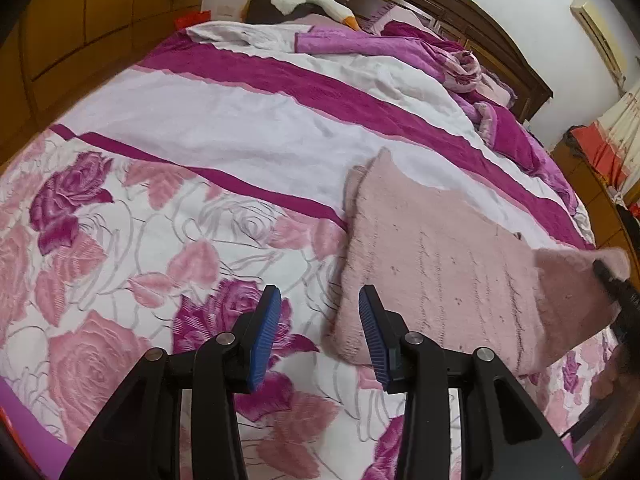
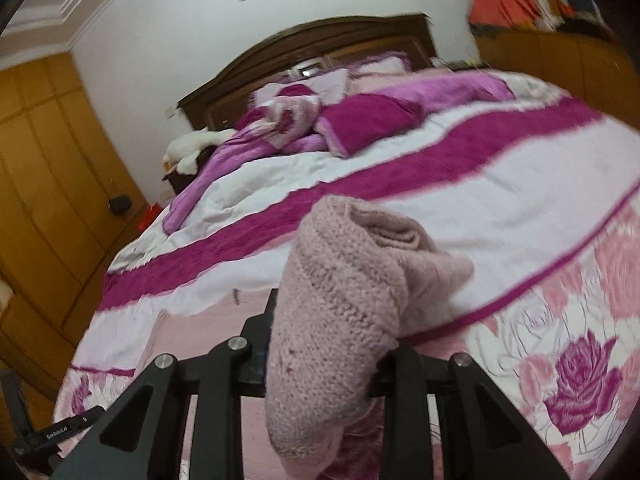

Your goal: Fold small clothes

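Two grippers are sharing the fold: the right gripper (image 2: 320,364) is clamping the pink knit garment's (image 1: 440,264) edge to carry it over, while the left gripper (image 1: 318,336), fingers apart, is hovering beside it above the bed (image 1: 200,132).

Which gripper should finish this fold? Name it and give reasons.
The right gripper: it is shut on a lifted edge of the pink sweater. The left gripper hangs open, holding nothing, beside the sweater.

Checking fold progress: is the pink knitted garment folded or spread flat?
Mostly spread: pink knitted garment lies flat on the floral bedspread, one end lifted in the right gripper.
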`<state>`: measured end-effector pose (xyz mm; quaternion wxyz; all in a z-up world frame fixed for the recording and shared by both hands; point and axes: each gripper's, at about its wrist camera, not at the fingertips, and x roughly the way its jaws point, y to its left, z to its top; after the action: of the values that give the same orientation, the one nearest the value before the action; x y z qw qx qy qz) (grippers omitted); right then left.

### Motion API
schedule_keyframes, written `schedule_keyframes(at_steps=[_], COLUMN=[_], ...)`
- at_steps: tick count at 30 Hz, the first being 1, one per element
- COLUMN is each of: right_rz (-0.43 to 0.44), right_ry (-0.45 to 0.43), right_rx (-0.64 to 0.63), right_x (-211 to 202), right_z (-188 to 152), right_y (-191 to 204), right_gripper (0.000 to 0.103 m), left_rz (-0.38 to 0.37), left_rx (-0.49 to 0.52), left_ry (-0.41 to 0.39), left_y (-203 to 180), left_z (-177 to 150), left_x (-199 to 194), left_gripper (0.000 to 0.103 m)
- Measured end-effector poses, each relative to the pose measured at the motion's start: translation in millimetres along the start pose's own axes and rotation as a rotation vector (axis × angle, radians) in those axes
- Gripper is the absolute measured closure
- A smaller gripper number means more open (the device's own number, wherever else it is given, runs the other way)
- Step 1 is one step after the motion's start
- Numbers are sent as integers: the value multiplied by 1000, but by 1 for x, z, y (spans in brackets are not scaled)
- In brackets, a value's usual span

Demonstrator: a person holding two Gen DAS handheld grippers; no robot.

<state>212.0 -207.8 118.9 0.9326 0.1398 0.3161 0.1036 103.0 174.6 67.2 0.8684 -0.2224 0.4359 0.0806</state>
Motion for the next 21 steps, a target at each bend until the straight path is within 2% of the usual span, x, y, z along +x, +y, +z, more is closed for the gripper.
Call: schedule_keyframes(at_steps=[7,10,14,18,21], right_rz=[84,134,203,222,270], right_ry=[9,55,169,276,282], right_rx=[-178,-298,-450,-499,-480], right_x=[12,26,55,84,87], right_z=[-3,-24,-69,-104,-108], right_y=[83,123,163,170,161], right_gripper=[74,74,74,73,66], left_rz=[12,17,21,6,-27], left_rx=[6,11,19,38,52], left_ry=[-33,-43,-42,-30,-25], left_y=[9,10,11,6,-1], left_z=[7,8,8,9,10], left_x=[-9,-11,-10,-4,0], left_gripper=[85,85,85,85,85])
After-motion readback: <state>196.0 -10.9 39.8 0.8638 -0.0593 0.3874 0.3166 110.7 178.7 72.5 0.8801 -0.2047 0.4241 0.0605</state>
